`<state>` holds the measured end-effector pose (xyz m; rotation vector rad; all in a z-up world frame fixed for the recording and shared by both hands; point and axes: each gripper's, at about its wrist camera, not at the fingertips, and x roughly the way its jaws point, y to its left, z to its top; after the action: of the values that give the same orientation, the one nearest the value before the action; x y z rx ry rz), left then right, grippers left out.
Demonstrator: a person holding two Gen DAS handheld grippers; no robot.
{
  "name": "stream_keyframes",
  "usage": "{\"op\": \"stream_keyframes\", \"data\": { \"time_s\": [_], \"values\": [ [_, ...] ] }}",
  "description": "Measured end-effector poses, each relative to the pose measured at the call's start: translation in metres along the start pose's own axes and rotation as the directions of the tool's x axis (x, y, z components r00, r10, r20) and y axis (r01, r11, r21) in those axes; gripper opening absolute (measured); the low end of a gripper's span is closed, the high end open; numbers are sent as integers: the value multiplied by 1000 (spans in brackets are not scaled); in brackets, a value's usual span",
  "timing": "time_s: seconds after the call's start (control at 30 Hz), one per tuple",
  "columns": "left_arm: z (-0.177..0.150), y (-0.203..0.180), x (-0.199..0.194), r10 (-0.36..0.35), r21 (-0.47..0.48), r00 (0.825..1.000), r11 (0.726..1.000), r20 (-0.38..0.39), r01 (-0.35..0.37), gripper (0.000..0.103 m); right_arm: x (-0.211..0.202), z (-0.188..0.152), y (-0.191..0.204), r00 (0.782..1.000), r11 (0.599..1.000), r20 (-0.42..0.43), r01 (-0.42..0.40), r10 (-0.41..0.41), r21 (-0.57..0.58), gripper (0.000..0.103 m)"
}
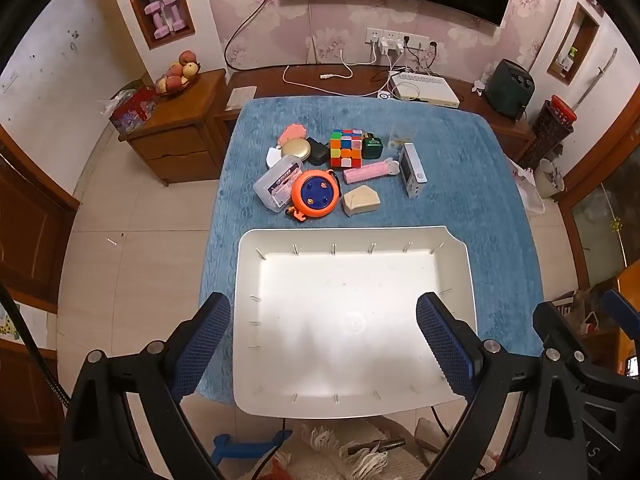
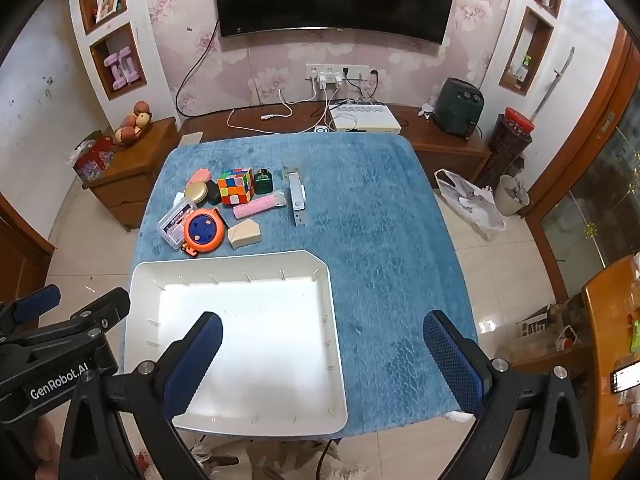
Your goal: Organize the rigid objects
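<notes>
A cluster of small things, among them a puzzle cube and an orange reel, is seen in the upper middle of the left view, beyond the empty white tray on the blue-covered bench. It lies ahead of the left gripper, judged the nearer; the right gripper is offset rightward. Both pairs of fingers are spread wide, with nothing held.

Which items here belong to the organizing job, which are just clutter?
Job:
white tray
Rubik's cube
orange reel
pink case
clear box
beige wedge

Lying about:
fruit bowl
router
dumbbells
</notes>
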<state>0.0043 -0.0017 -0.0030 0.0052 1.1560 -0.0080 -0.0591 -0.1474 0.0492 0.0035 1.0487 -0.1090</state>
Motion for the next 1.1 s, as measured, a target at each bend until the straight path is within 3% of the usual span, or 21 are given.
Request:
{"op": "stream_keyframes", "data": {
  "time_s": [1.1],
  "values": [
    [12,1,-1,4,4,1000,1000,4,-4,95,-5,16,4,1000,1000,11,7,-7,3,101]
  ]
}}
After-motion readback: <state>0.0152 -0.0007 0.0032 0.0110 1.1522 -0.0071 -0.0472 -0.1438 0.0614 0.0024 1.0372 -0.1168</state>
